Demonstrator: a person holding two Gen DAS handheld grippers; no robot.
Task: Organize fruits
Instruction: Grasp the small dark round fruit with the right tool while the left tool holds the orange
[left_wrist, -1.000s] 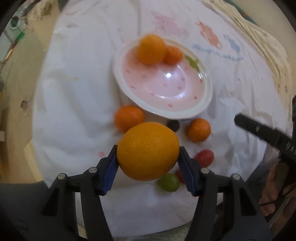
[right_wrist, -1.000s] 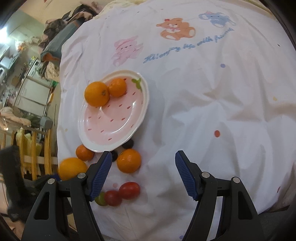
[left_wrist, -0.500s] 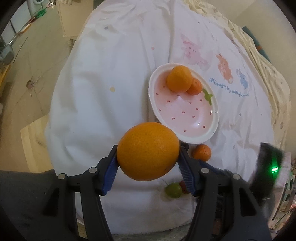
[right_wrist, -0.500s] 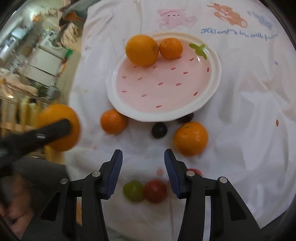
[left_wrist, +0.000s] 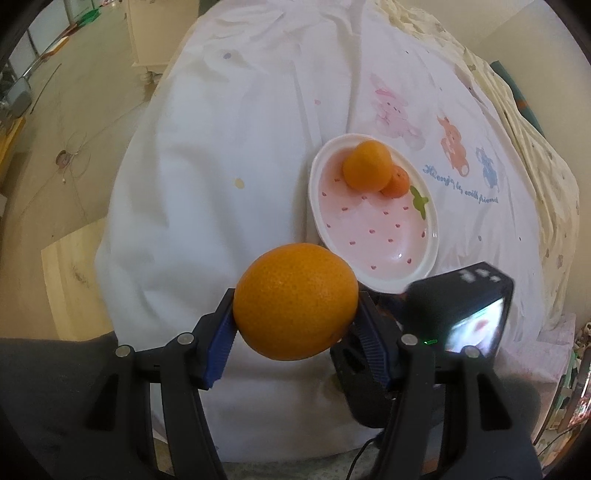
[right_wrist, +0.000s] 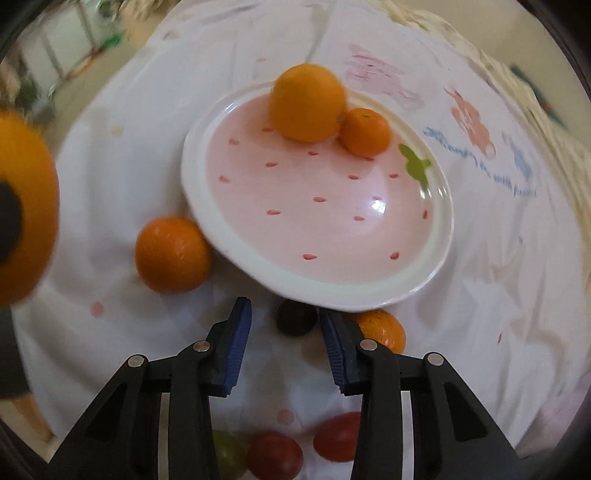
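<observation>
Left gripper (left_wrist: 295, 321) clamps big orange (left_wrist: 295, 301); right gripper (right_wrist: 286, 345) partly open, empty, near dark fruit (right_wrist: 295, 317) by plate (right_wrist: 207, 218).

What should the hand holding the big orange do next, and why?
Probably carry the orange forward over the plate and set it down. The left gripper grips it above the cloth, short of the plate, whose pink middle is bare, with only two oranges at the far rim.
</observation>
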